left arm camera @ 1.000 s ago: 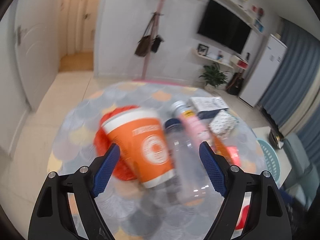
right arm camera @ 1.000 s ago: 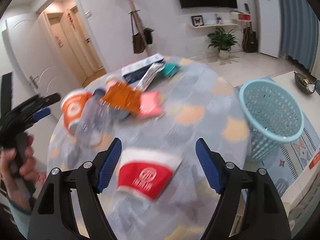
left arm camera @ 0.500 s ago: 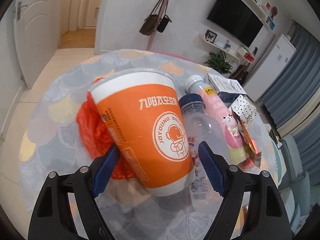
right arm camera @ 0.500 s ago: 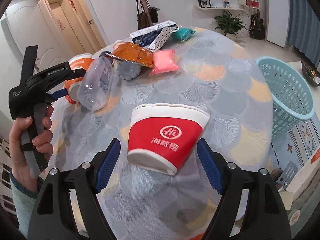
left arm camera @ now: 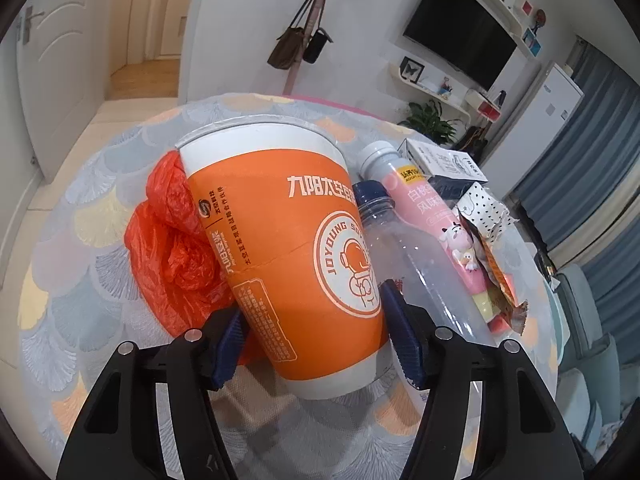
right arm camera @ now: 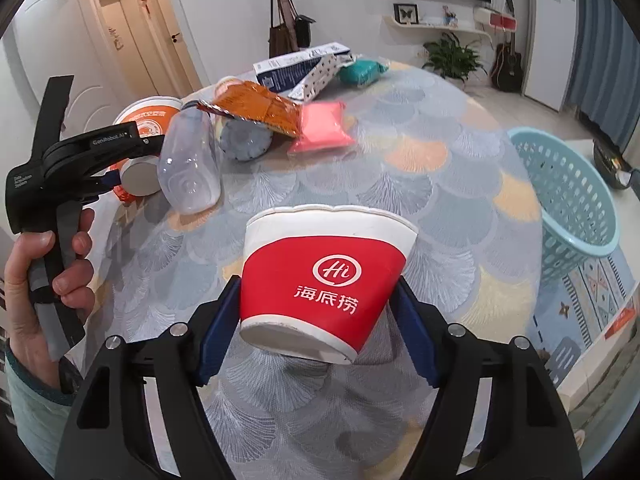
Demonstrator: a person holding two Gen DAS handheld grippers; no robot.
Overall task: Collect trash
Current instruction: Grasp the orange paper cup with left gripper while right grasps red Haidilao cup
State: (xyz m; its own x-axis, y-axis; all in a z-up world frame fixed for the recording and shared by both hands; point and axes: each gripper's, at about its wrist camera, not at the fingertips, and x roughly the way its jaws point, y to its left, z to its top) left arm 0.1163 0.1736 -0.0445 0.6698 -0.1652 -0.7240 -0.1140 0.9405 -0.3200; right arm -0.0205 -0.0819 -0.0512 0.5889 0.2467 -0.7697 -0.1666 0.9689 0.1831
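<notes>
Hand-held gripper (right arm camera: 316,324) around red cup (right arm camera: 324,280).

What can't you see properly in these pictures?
- Inside the red cup, right wrist view: its mouth faces away.
- Most of the red plastic bag, left wrist view: the orange cup covers it.
- Basket contents, right wrist view: hidden by its wall.

Both grippers closed in — left (left arm camera: 316,336) apparently pinching orange cup (left arm camera: 288,240), right (right arm camera: 316,324) red cup (right arm camera: 320,276).
</notes>
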